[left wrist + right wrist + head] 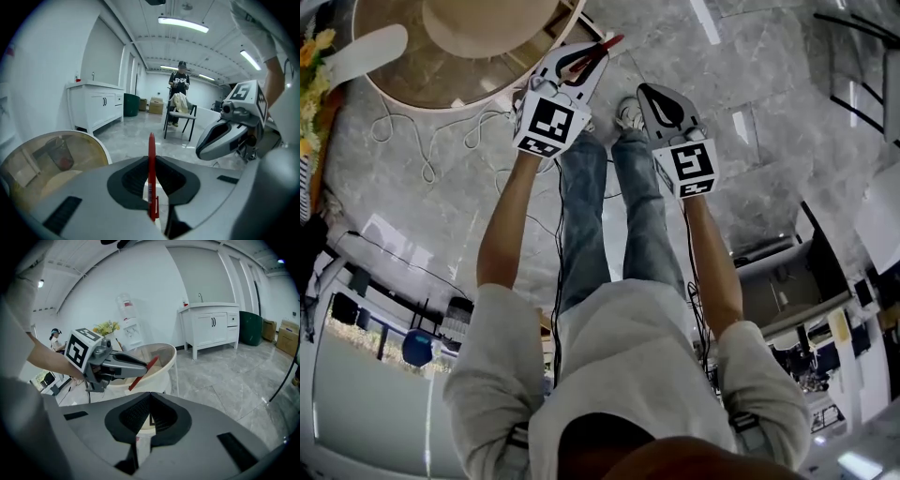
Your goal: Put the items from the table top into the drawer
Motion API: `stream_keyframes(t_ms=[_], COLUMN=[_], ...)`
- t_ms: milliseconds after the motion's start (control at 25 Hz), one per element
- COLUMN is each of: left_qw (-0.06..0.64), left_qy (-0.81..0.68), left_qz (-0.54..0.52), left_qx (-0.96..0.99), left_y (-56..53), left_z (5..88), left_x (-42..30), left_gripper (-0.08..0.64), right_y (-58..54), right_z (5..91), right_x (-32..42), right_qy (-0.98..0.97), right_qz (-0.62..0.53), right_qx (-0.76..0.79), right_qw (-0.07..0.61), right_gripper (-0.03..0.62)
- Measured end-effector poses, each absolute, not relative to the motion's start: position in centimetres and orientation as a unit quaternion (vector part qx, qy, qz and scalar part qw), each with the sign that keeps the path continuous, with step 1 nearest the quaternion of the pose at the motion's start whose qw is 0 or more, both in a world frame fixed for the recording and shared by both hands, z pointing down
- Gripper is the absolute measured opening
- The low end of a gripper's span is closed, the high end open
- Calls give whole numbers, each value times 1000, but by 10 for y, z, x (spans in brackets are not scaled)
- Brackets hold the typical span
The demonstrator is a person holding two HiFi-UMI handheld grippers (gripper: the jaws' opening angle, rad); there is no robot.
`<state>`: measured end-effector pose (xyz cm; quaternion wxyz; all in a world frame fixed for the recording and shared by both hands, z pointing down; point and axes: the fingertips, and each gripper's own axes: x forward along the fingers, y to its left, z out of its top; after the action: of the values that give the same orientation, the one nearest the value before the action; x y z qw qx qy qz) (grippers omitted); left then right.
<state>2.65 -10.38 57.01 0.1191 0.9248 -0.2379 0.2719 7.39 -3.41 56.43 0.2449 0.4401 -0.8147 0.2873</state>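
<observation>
Red pen clamped by its barrel between the jaws of the left gripper, tip poking out ahead, just off the rim of the round tabletop at far left. Apparently gripped this firmly for carrying to the drawer, out of sight here. Further right, right gripper close alongside, jaws pressed together on nothing, probably kept free for pulling that drawer open.

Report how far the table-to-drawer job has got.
Done: nothing shows as stowed, and no drawer is in view. In hand: the left gripper grips a red pen near the table; the right gripper is shut and empty. Left: the pen still needs the drawer.
</observation>
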Motion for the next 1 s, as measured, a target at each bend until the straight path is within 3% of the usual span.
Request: stream_keyframes(t_ms=[480, 600, 1000], left_qw=[257, 229, 31], left_qy=[-285, -253, -51], left_qz=[282, 338, 545], left_qx=[879, 877, 836], left_y=[-11, 1, 1], left_z=[689, 733, 869], left_x=[-18, -30, -46], left_gripper=[58, 58, 58], right_y=[27, 35, 64], right_z=[637, 657, 699], right_x=[60, 56, 57], right_qy=[-812, -813, -812], right_qz=[316, 320, 342], right_qx=[411, 405, 384], right_qw=[268, 269, 275], right_gripper=[23, 23, 23])
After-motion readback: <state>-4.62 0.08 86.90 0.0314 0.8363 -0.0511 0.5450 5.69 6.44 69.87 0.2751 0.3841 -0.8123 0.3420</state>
